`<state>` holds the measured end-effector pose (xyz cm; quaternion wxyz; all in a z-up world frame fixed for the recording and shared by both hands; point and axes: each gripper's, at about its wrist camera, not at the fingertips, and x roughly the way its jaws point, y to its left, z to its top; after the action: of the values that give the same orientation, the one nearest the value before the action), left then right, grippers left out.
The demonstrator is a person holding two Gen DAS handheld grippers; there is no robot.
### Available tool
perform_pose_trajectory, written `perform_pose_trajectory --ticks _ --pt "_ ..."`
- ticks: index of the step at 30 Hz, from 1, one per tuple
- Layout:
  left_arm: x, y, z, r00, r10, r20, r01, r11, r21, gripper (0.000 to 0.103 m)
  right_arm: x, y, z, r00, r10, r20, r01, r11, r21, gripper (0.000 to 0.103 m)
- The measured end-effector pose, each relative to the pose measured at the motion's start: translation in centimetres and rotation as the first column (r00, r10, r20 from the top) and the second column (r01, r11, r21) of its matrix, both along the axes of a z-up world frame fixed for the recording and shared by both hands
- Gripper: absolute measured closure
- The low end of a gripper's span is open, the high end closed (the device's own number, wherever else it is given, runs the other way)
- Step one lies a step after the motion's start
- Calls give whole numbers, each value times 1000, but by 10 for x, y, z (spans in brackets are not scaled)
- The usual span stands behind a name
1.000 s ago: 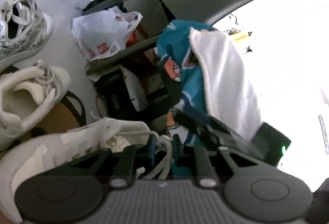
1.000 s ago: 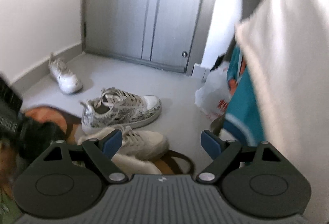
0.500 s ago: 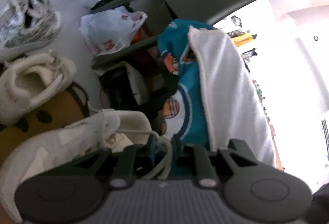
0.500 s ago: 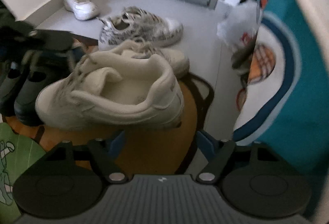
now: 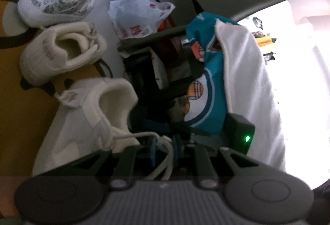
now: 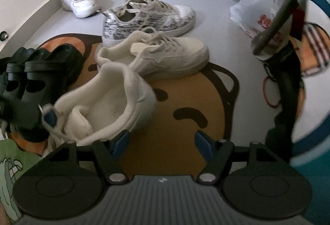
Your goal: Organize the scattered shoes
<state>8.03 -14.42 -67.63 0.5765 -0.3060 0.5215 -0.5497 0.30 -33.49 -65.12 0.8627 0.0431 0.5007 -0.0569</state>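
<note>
Left tongs (image 5: 163,152) carrying cream sneaker (image 5: 88,121) by its laces; right tongs (image 6: 163,142) brought down over the mat (image 6: 185,101).

Left tongs remain clamped on the laces, shoe hanging low beside its mate (image 6: 165,53) on the mat. The right tongs, a second ago level toward the door, now tilt steeply at the floor; their jaws have just been closing, yet stand apart with nothing between them. Judgement: the pair is nearly reunited; the patterned sneaker (image 6: 148,16) and far white sneaker (image 6: 78,2) remain scattered.
</note>
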Motion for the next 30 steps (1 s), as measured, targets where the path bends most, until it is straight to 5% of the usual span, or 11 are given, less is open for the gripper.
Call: perform_pose_trajectory --ticks 10,21,23,26,30 --pt "7 33 -17 995 91 -50 -87 994 64 86 16 20 -16 994 101 -30 -98 991 88 29" --pt "31 34 -15 988 154 -16 -153 985 78 86 9 28 -16 986 161 -37 -151 970 190 25" --pt "36 34 -15 986 169 -14 -167 983 72 86 8 29 -15 983 178 -35 -166 959 230 16" --pt "39 34 -12 985 172 -7 -171 983 62 86 5 34 -11 969 247 -11 -228 909 348 13" --pt "40 34 -12 986 165 -8 -164 985 61 86 5 49 -13 961 277 -3 -254 885 391 8"
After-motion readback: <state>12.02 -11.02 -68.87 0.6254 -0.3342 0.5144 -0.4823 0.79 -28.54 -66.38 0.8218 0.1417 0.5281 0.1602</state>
